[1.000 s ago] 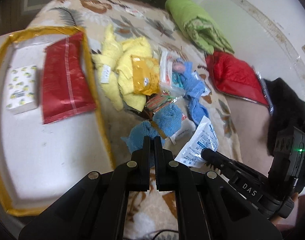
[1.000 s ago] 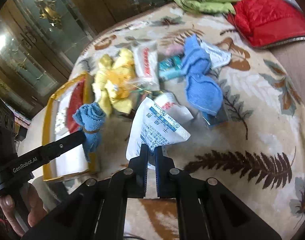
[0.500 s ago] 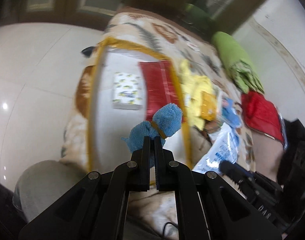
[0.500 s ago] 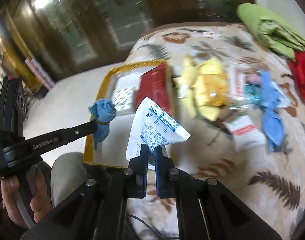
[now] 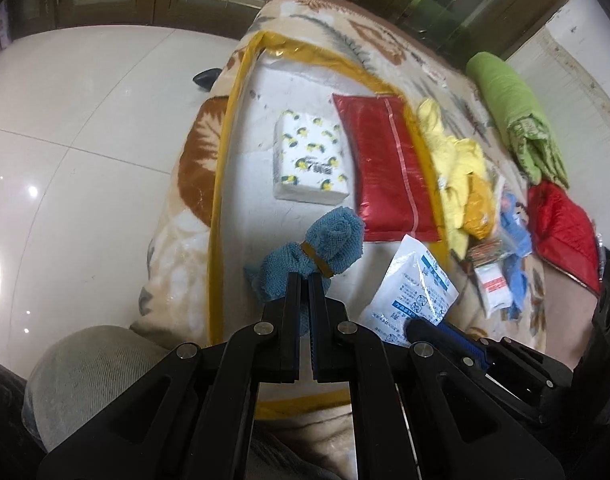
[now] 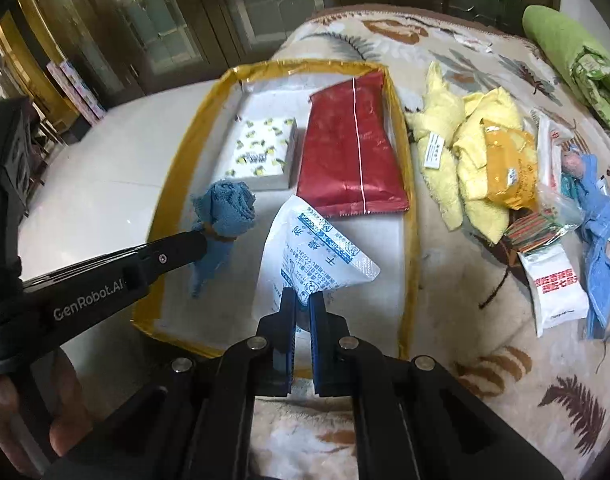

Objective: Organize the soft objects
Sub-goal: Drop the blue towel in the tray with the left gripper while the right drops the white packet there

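My left gripper (image 5: 304, 276) is shut on a rolled blue towel (image 5: 329, 244) bound with a yellow band, held above the white mat with a yellow border (image 5: 219, 160). The towel also shows in the right wrist view (image 6: 227, 208). My right gripper (image 6: 303, 296) is shut on a white sachet with blue print (image 6: 309, 252), held over the same mat (image 6: 173, 200); the sachet also shows in the left wrist view (image 5: 415, 292). On the mat lie a tissue pack with lemon print (image 5: 311, 160) and a red foil pouch (image 5: 387, 172).
To the right on the leaf-patterned blanket (image 6: 505, 360) lies a pile: yellow towels (image 6: 469, 152), an orange packet (image 6: 505, 168), blue cloths (image 6: 601, 240), a white packet with red print (image 6: 555, 292). A green folded quilt (image 5: 513, 112) and a red cushion (image 5: 561, 228) lie beyond. Tiled floor at left.
Both grippers have swung left from the pile on the blanket to over the yellow-bordered mat, each carrying its object. Both stayed shut.
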A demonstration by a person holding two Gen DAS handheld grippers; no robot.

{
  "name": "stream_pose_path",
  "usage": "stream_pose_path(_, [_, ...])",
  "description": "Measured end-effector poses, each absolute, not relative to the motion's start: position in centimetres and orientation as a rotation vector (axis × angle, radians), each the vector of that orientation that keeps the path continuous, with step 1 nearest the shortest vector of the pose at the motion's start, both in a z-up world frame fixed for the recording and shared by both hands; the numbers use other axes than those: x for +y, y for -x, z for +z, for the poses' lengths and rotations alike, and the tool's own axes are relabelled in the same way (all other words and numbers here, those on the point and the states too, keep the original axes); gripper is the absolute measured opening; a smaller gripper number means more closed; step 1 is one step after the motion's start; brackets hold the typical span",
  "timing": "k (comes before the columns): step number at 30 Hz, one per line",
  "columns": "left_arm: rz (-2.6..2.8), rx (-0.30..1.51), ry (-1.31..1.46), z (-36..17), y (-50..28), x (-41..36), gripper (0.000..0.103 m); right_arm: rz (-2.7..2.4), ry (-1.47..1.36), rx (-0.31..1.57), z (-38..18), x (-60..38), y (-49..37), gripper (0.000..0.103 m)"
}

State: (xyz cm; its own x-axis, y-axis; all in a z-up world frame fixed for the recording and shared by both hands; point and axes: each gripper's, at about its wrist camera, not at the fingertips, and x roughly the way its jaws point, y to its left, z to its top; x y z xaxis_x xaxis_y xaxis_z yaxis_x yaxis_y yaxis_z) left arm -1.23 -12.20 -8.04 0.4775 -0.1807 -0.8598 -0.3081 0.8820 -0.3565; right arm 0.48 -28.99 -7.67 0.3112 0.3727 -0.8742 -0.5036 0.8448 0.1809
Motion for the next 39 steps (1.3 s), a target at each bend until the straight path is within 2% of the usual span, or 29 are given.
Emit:
stream_pose_path(13, [0.096,1.122,0.523,-9.4,0.0,-12.0,0.003,0.559,0.166,1.127,-8.7,-27.8,-1.5,0.006])
stream_pose_path(18, [0.047,1.141,0.584,-9.9,0.2,-11.5,0.007,0.565,0.145,1.125,-8.7,-28.1,-1.4,0.007])
stream_pose_path(20, [0.017,1.129,0.627,-9.9,0.5,-11.1,0.007,0.575,0.126,1.124,-8.5,-28.5,-1.3,0.014])
stream_pose_path(21, [0.005,1.116,0.636,-9.7,0.7,-11.1,0.007,0.579,0.113,1.111,-8.2,-28.8,-1.2,0.023])
stream_pose_path(22, [-0.005,1.105,0.640,-9.5,0.9,-11.1,0.007,0.581,0.101,1.095,-7.8,-29.1,-1.0,0.038])
stream_pose_path(24, [-0.014,1.092,0.632,-9.1,1.1,-11.4,0.007,0.592,0.075,1.053,-6.7,-30.1,-0.4,0.053])
stream_pose_path(28, [-0.017,1.065,0.550,-7.9,1.7,-12.7,0.007,0.607,0.035,1.017,-4.8,-32.5,0.8,0.053])
stream_pose_path(32, [-0.020,0.962,0.466,-5.8,2.7,-15.0,0.007,0.610,0.007,0.973,-3.2,-35.4,2.3,0.054])
stream_pose_path(37, [-0.115,0.932,0.492,-4.6,3.1,-18.4,0.007,0.582,-0.063,0.949,-2.6,-40.0,3.4,0.069])
stream_pose_path(38, [-0.134,0.928,0.481,-4.3,3.0,-19.4,0.015,0.569,-0.073,0.944,-2.5,-41.0,3.6,0.071])
stream_pose_path(39, [-0.153,0.924,0.477,-4.1,3.0,-20.1,0.033,0.554,-0.077,0.938,-2.5,-41.7,3.7,0.073])
